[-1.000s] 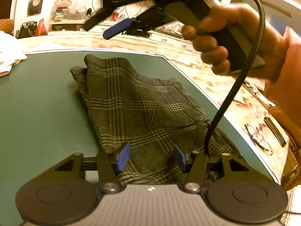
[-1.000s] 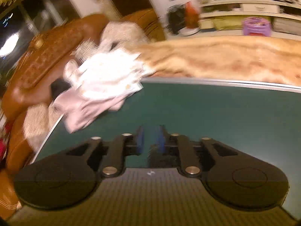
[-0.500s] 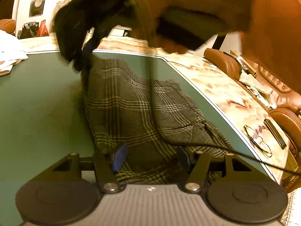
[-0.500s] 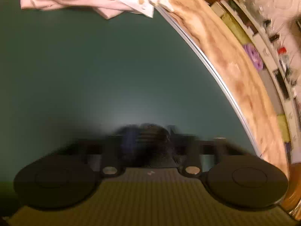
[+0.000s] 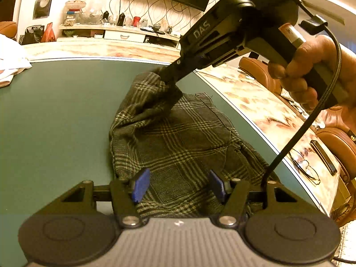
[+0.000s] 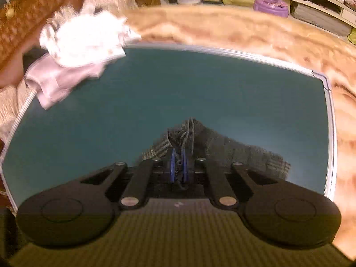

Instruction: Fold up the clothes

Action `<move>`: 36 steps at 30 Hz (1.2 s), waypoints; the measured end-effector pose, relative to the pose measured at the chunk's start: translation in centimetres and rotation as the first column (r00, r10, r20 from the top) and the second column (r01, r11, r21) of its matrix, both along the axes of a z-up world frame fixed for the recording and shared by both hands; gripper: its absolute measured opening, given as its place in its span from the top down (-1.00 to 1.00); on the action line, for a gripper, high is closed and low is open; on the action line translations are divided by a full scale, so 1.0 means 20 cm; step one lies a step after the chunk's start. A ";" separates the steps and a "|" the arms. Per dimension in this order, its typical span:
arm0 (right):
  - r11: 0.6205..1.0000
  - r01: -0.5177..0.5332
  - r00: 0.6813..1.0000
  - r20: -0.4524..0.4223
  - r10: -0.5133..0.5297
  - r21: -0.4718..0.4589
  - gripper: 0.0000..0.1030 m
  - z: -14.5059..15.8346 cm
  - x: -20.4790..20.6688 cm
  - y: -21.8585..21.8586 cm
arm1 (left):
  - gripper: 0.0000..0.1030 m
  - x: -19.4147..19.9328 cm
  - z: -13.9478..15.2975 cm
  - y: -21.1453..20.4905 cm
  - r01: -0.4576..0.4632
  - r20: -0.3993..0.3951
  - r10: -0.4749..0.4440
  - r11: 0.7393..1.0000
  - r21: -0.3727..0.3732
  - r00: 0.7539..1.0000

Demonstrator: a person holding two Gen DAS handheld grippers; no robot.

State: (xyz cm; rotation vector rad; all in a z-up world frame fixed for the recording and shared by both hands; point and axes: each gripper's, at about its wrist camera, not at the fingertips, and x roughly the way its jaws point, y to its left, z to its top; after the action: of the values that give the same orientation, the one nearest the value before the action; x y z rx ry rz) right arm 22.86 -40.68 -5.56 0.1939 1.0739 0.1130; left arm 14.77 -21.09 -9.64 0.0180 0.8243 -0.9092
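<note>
A dark plaid garment lies on the green table, running away from me. My left gripper hovers open over its near end, and no fabric sits between the blue pads. A hand holds my right gripper at the far end, where a bunch of cloth is raised off the table. In the right wrist view the right gripper has its jaws closing, with a fold of the plaid garment pinched between the pads.
A heap of white and pink clothes sits at the table's far left corner. Beyond the white table edge lie glasses and a dark flat device on a marbled surface. Brown leather seats stand to the right.
The right gripper swung down from above the table to the garment's far end and closed on the cloth, which now bunches up there. The left gripper kept still.
</note>
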 end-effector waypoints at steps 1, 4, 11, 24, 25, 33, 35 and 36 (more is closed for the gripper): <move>1.000 -0.002 1.000 -0.002 0.002 0.001 0.81 0.00 0.00 0.00 | -0.26 0.00 0.00 0.00 0.000 -0.001 0.000 1.000 -0.001 1.000; 1.000 -0.019 1.000 0.015 0.019 -0.007 0.79 0.04 0.00 0.03 | -0.26 -0.01 0.00 -0.01 0.000 0.001 0.000 1.000 0.002 1.000; 0.996 -0.006 0.991 0.137 -0.006 0.085 0.61 0.18 0.02 0.06 | -0.26 -0.02 0.00 0.01 -0.003 0.005 0.003 1.000 0.007 1.000; 0.992 0.120 0.987 0.108 -0.116 -0.032 0.17 0.04 0.09 -0.07 | -0.24 0.12 0.09 0.18 -0.029 -0.062 0.021 0.990 -0.140 0.998; 0.986 0.160 0.982 0.108 -0.155 -0.038 0.16 0.03 0.06 -0.14 | -0.24 0.18 0.13 0.22 -0.045 -0.054 0.037 0.987 -0.156 0.998; 0.872 0.446 0.890 0.006 -0.456 0.202 0.16 -0.18 -0.21 -0.73 | -0.42 0.62 0.25 0.19 -0.049 0.016 0.051 0.995 -0.085 0.999; 0.840 0.456 0.879 -0.001 -0.477 0.296 0.16 -0.23 -0.27 -0.77 | -0.43 0.65 0.25 0.11 -0.015 0.049 0.016 0.999 -0.035 0.999; 0.825 0.454 0.877 -0.003 -0.481 0.336 0.16 -0.25 -0.29 -0.78 | -0.43 0.66 0.25 0.06 0.001 0.063 -0.001 1.000 -0.006 0.998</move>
State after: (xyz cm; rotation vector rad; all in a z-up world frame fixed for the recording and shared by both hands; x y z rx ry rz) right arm 17.00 -56.27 -10.59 0.7455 0.8914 -0.1477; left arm 27.94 -19.81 -4.57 0.0420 0.7634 -0.9078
